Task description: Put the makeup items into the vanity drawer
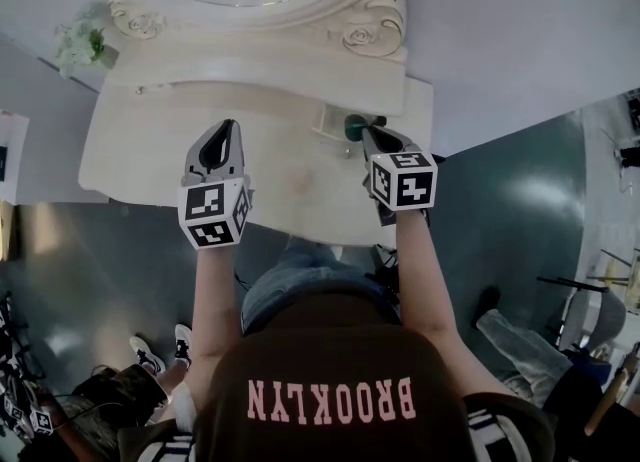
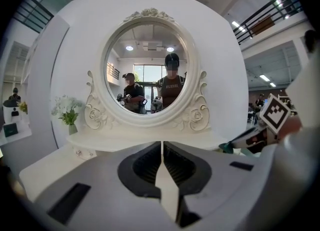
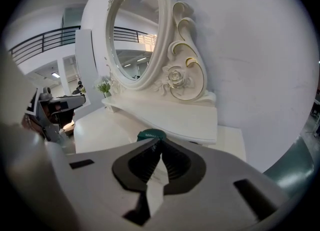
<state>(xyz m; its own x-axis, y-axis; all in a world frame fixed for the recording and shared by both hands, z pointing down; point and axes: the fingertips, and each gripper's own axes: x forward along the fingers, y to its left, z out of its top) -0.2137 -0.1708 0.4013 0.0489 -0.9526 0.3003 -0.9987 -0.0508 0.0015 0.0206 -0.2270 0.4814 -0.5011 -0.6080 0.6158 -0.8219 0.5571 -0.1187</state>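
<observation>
At the far left the flowers (image 1: 80, 47) stand on the raised shelf, out of your way. Your left hand-held gripper (image 2: 162, 144) hangs over the bare counter (image 1: 140, 155) w/ jaws together and nothing between them. I judge it is kept free as the spare hand, e.g. for pulling the drawer.

Right of centre the green-capped item (image 3: 151, 135) stands on the counter at the foot of the shelf. It is the only makeup item I can make out. Your right hand-held gripper (image 3: 159, 142) points at it, tips just in front of the cap. The jaws are pressed together and not on the item, so probably you must open them before you take it.

The head view shows both grippers side by side, but there the green cap is partly behind the right one, and of the mirror (image 2: 147, 65) it gives the lower rim only. The left gripper view gives the whole mirror w/ people reflected in it. The right gripper view shows best how near the cap is. No view shows an open drawer, and I cannot tell where its front is.
</observation>
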